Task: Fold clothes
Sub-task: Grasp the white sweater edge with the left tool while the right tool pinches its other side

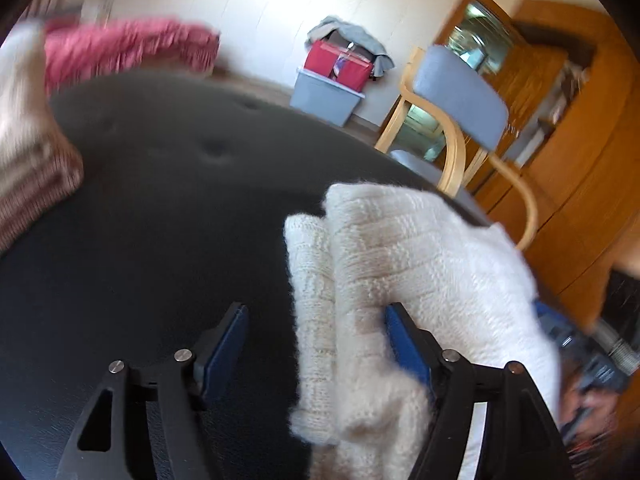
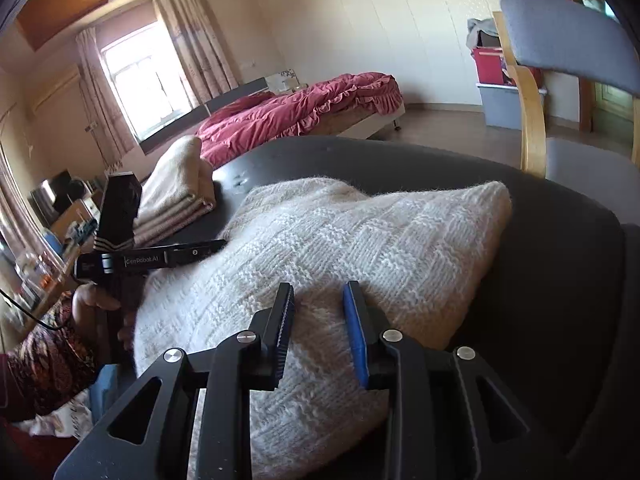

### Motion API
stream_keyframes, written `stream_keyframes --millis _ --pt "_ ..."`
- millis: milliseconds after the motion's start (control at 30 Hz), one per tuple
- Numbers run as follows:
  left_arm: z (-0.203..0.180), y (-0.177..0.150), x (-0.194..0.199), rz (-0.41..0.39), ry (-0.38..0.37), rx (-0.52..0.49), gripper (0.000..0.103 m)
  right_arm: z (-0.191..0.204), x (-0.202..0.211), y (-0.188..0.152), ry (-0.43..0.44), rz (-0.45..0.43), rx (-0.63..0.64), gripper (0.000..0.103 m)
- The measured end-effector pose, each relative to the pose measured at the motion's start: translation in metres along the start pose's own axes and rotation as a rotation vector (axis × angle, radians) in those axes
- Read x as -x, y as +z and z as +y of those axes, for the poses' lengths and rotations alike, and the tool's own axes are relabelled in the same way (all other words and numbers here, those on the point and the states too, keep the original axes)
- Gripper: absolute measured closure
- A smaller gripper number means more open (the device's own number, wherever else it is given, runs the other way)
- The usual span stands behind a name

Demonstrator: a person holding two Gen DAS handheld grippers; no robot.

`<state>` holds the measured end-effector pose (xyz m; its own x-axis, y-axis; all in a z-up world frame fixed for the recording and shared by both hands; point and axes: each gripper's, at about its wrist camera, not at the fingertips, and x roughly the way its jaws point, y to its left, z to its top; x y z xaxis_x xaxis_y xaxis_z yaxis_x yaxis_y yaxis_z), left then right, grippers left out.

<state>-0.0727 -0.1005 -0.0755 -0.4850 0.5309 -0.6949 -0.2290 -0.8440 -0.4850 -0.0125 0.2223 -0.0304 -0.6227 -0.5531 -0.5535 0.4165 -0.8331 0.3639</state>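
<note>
A cream knit sweater [image 1: 400, 248] lies in a thick bundle on the black padded surface [image 1: 160, 200]. In the left wrist view my left gripper [image 1: 316, 320] stands wide open. The knit drapes against its right pad, and the left pad is clear of the cloth. In the right wrist view the sweater [image 2: 360, 240] spreads out below my right gripper [image 2: 319, 300]. Its jaws are narrow, and a ridge of knit fills the gap between the pads. The left gripper [image 2: 218, 246] shows side-on at the sweater's left edge, held by a hand [image 2: 96, 304].
A folded beige stack [image 2: 176, 196] sits at the far left of the black surface [image 2: 560, 260]. A wooden chair with a grey seat [image 2: 560, 40] stands close on the right. Behind are a bed with a red duvet [image 2: 300, 108] and a grey bin [image 1: 328, 96].
</note>
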Motion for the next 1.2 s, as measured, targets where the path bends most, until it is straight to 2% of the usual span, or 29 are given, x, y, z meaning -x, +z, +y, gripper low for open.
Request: stream_keyframes --millis 67,100,167,233,300,367,433,500,600,667,767,900,1000,1033,1133,1200 --pt "0.003 0.003 0.001 0.043 -0.024 0.073 0.031 -0.004 0.006 0.003 0.038 0.0 -0.051 0.061" --pt "-0.002 0.005 0.002 0.056 -0.01 0.061 0.031 -0.005 0.011 0.004 0.05 -0.007 -0.075 0.052" --pt "-0.015 0.007 0.004 0.06 0.051 -0.022 0.031 -0.007 0.02 0.006 0.06 -0.023 -0.118 0.039" --pt "-0.029 0.008 0.006 0.054 0.113 -0.12 0.031 -0.007 0.029 0.008 -0.012 -0.05 -0.133 0.026" --pt "-0.034 0.009 0.005 0.051 0.152 -0.181 0.03 -0.011 0.038 0.008 -0.064 -0.07 -0.157 0.022" --pt "-0.032 0.014 0.001 0.066 0.158 -0.188 0.028 -0.023 0.04 0.007 -0.067 -0.064 -0.222 0.02" --pt "-0.024 0.018 -0.003 0.086 0.143 -0.155 0.023 -0.038 0.035 0.005 -0.027 -0.021 -0.312 0.02" --pt "-0.013 0.019 -0.007 0.103 0.12 -0.113 0.013 -0.048 0.025 0.0 0.009 0.03 -0.38 0.02" --pt "0.001 0.02 -0.01 0.114 0.07 -0.066 0.008 -0.054 0.008 -0.009 0.053 0.102 -0.443 0.02" --pt "-0.001 0.02 -0.011 0.112 0.072 -0.095 0.006 -0.056 -0.001 -0.015 0.07 0.145 -0.48 0.02" --pt "-0.002 0.021 -0.015 0.114 0.072 -0.119 0.0 -0.06 -0.005 -0.02 0.15 0.16 -0.544 0.02" --pt "-0.005 0.028 -0.021 0.118 0.056 -0.135 0.0 -0.053 -0.009 -0.021 0.157 0.145 -0.509 0.016" --pt "-0.004 0.027 -0.022 0.099 0.038 -0.141 0.0 -0.04 -0.01 -0.023 0.141 0.105 -0.455 0.006" --pt "-0.004 0.025 -0.023 0.091 0.032 -0.145 0.0 -0.034 -0.01 -0.024 0.123 0.086 -0.431 0.002" --pt "-0.006 0.023 -0.023 0.072 0.015 -0.15 0.0 -0.013 -0.015 -0.027 0.028 0.047 -0.322 0.0" --pt "-0.007 0.022 -0.023 0.065 0.004 -0.153 0.0 -0.012 -0.014 -0.028 0.018 0.042 -0.304 0.0"
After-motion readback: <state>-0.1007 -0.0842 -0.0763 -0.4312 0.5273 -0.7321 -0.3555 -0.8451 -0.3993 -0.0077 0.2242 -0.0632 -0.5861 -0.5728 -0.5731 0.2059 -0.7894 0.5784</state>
